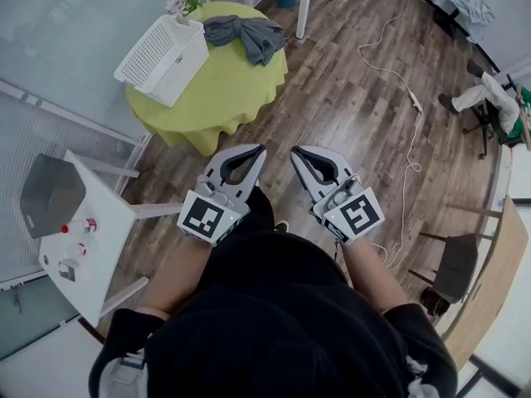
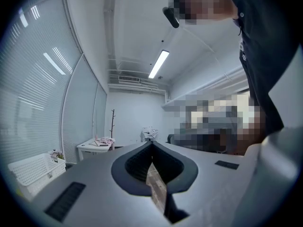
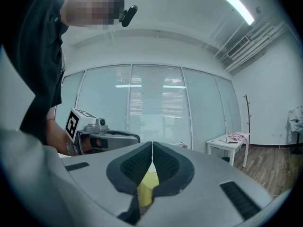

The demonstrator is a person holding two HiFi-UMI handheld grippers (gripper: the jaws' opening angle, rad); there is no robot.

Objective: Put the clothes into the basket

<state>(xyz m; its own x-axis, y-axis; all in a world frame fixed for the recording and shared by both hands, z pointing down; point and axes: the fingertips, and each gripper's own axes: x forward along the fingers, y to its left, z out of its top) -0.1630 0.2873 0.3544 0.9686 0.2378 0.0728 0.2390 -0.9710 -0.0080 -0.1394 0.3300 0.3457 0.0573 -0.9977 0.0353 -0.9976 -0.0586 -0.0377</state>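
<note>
Left gripper view shows only part of the basket (image 2: 31, 171).

Bright, even indoor light. A ceiling strip lamp (image 2: 158, 64) glows above the left claw (image 2: 152, 143). Pale windows (image 3: 151, 108) shine behind the right claw (image 3: 152, 144). Both claw views bulge strongly, with dark rounded corners. The head view is sharp, with soft shadows on the floor (image 1: 348, 89) ahead of the claws.
</note>
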